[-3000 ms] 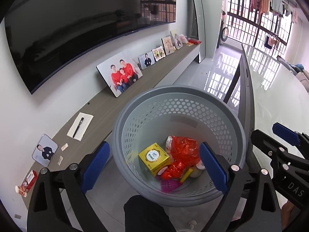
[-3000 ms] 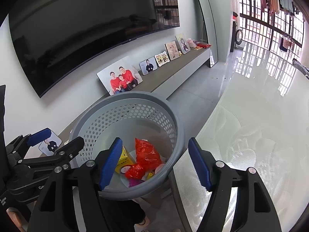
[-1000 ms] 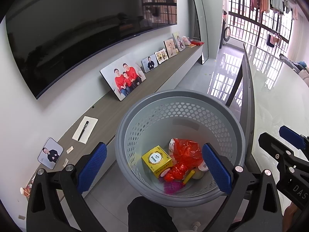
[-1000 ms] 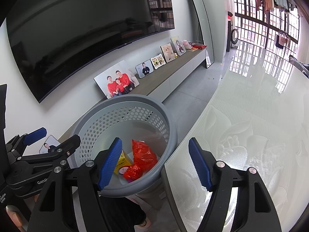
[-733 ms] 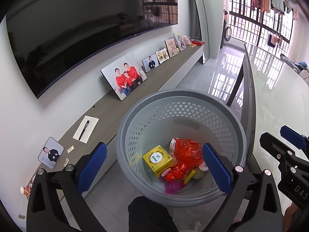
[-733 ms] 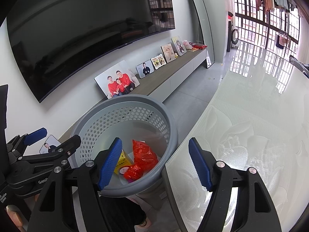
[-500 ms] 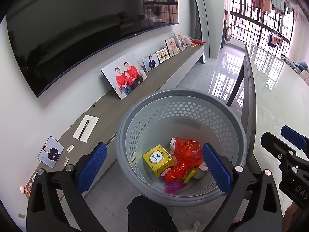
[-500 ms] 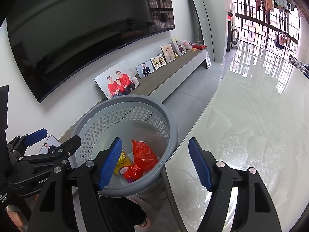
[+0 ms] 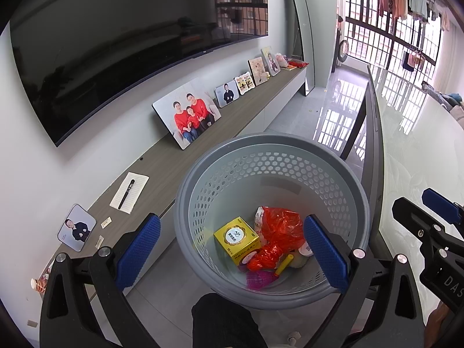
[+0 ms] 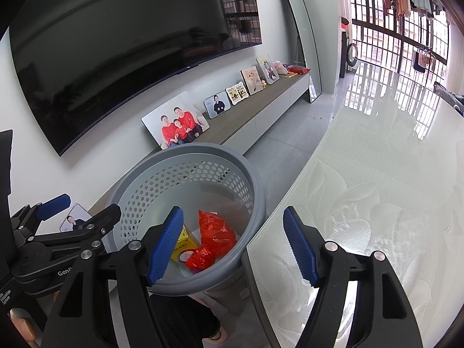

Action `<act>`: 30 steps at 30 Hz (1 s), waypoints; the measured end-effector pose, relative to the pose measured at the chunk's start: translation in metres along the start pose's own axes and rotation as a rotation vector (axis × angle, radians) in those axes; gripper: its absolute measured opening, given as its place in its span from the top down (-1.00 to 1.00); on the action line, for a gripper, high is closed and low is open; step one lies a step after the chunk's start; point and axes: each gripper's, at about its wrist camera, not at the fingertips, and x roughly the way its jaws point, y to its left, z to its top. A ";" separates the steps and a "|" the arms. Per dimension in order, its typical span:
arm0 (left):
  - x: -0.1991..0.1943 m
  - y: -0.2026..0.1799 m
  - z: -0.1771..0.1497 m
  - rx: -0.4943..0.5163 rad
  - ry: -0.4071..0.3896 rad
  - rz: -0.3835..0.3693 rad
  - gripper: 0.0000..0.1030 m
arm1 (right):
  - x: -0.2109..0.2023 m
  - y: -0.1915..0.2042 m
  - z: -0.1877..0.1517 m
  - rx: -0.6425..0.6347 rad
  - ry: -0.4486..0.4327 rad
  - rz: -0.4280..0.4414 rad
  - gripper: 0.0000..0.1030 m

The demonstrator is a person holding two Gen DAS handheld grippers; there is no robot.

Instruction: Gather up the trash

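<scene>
A: Where does the trash sit?

B: Inside the grey perforated basket (image 9: 185, 214), which stands on the floor just beside the edge of the glass tabletop (image 10: 377, 174). At its bottom lie a yellow box (image 9: 236, 239), a crumpled red plastic bag (image 9: 282, 227), a small yellow stick (image 9: 284, 264) and a pink scrap (image 9: 259, 278), all bunched together and touching.

A: And the left claw (image 9: 230, 256)?

B: Spread wide, nothing between its blue pads (image 9: 137, 249). It hangs above the basket, looking down into it.

A: The right claw (image 10: 233, 245)?

B: Also spread and holding nothing. One finger shows over the basket's mouth, the other over the corner of the tabletop.

A: Can each camera see the other tool?

B: Yes, each shows the other at the edge of its view.

A: What stands behind?

B: A long low shelf (image 9: 203, 145) along the wall under a big dark television (image 9: 121, 43), with a row of framed photos (image 9: 187, 113), plus a notepad (image 9: 136, 187) with a pen (image 9: 127, 192) lying on it.
</scene>
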 end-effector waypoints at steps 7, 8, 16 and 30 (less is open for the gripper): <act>-0.003 -0.003 -0.001 0.007 -0.001 -0.006 -0.89 | -0.008 -0.008 -0.001 0.017 -0.010 0.001 -0.33; -0.003 -0.003 -0.001 0.007 0.000 -0.005 -0.89 | -0.009 -0.008 -0.002 0.017 -0.010 -0.001 -0.33; -0.008 -0.005 -0.001 0.007 -0.006 -0.006 -0.89 | -0.014 -0.011 -0.005 0.016 -0.015 -0.002 -0.33; -0.010 -0.007 -0.001 0.005 -0.010 -0.007 -0.89 | -0.016 -0.007 -0.003 0.009 -0.017 -0.001 -0.33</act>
